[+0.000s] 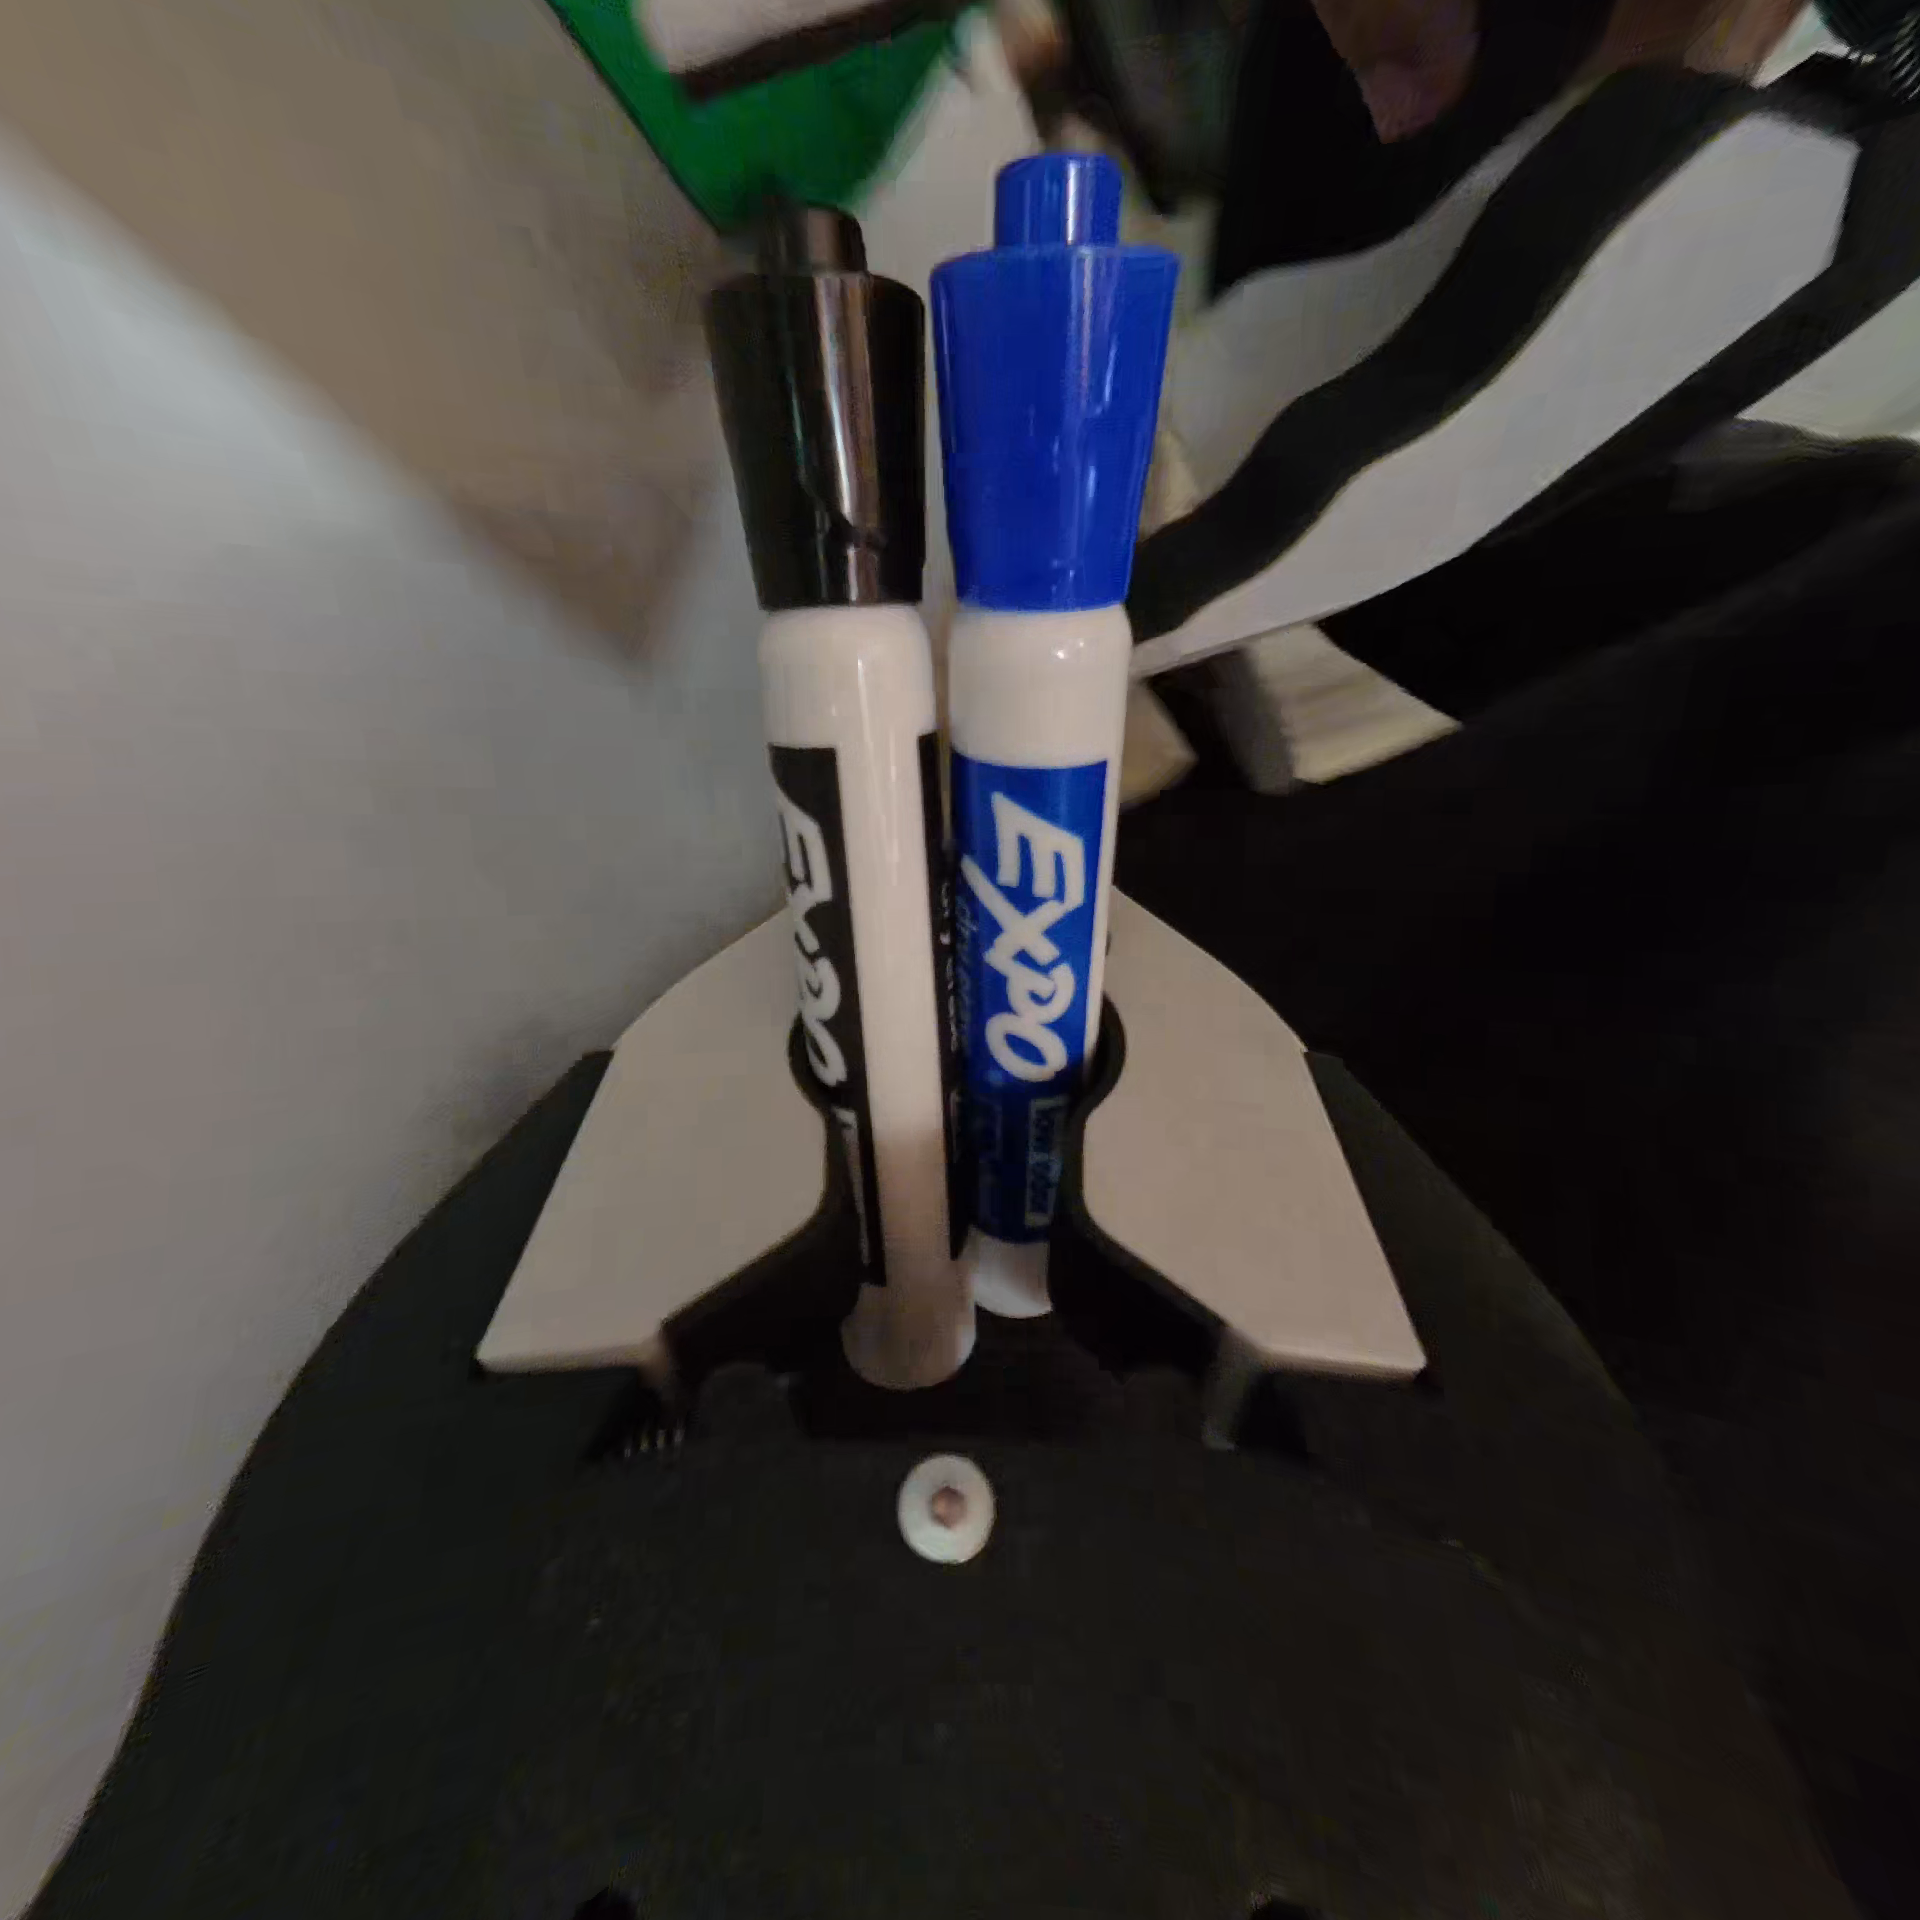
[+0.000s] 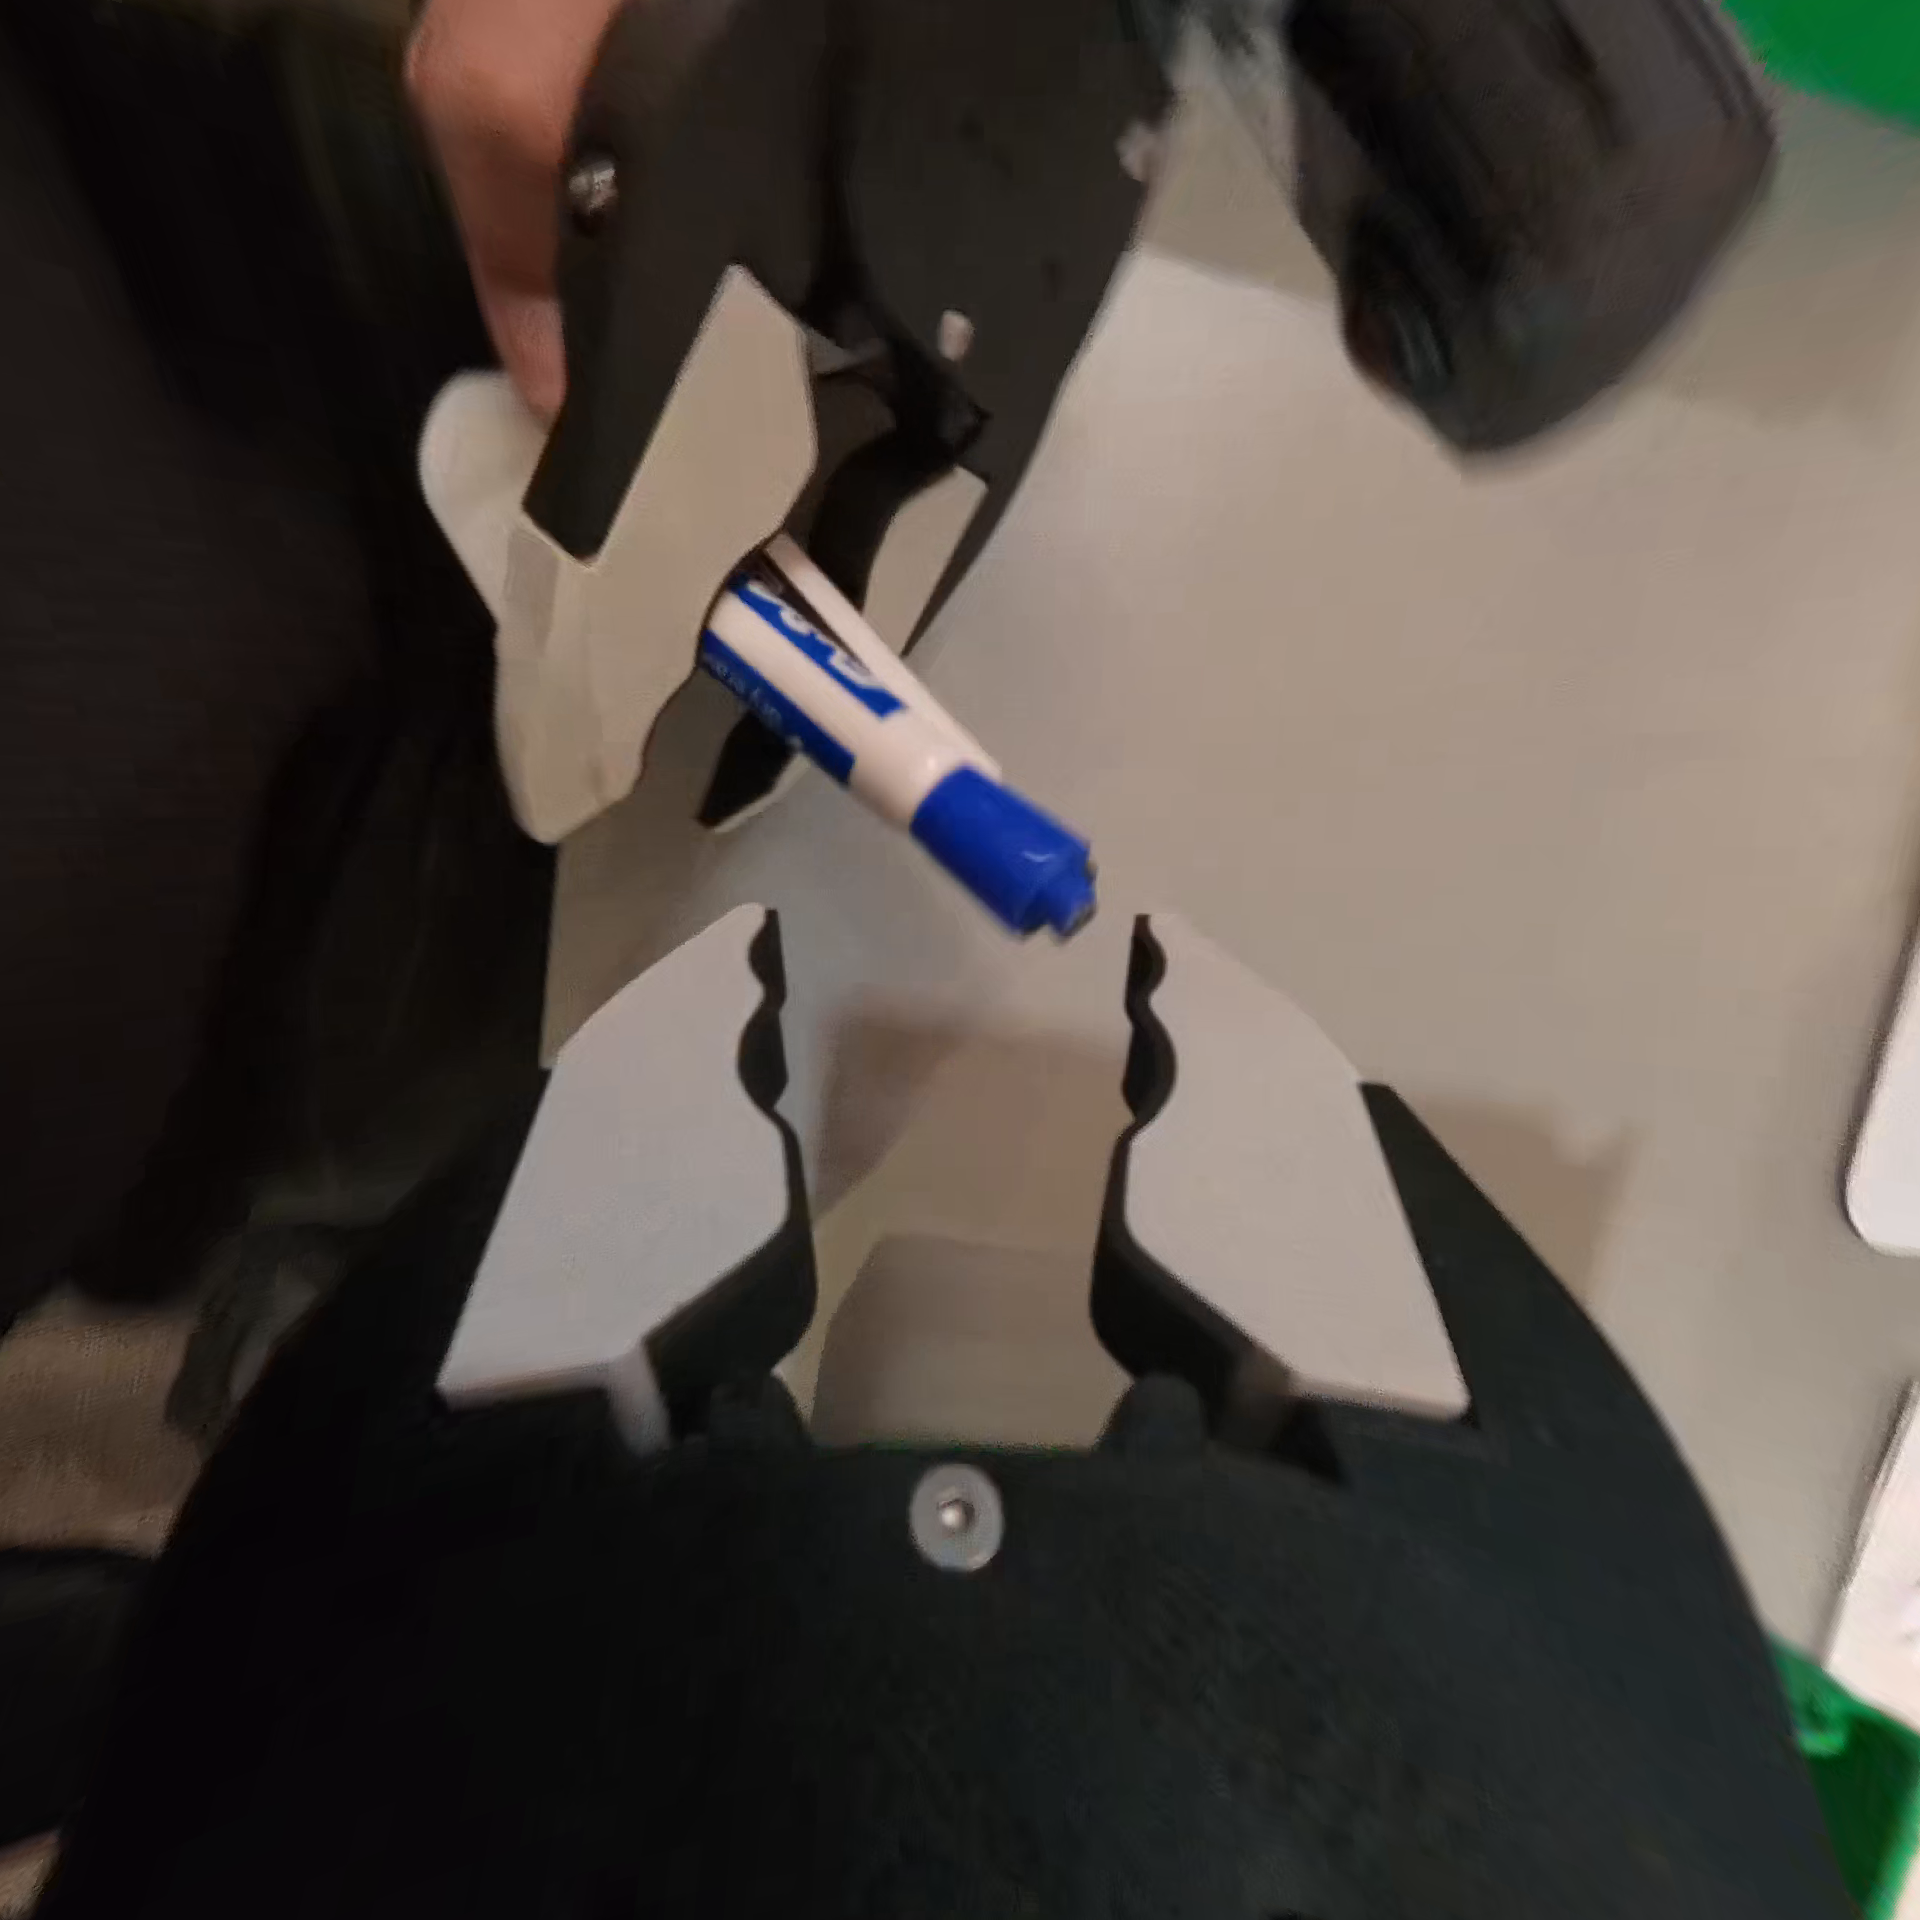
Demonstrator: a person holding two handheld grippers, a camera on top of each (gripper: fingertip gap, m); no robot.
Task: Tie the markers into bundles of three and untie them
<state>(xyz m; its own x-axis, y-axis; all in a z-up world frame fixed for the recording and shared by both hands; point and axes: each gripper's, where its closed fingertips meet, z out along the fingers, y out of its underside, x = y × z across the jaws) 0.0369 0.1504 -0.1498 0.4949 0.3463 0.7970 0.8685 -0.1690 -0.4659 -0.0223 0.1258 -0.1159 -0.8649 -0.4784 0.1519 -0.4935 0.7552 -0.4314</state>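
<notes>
The blue marker (image 1: pixel 1039 665) and the black marker (image 1: pixel 842 665) lie side by side, touching, both clamped in my left gripper (image 1: pixel 951 1039), caps pointing away from me. My right gripper (image 2: pixel 951 935) is spread apart and empty, just short of the blue cap, above the pale worktop (image 2: pixel 1403 727).

A pale, smooth tabletop (image 2: pixel 1403 727) beyond and between the spread jaws, soft shadows on it. Something bright green (image 2: pixel 1870 42) far up to the right of them, blurred. A white wall (image 1: pixel 260 727) left of the closed jaws, dim and beige higher up.
</notes>
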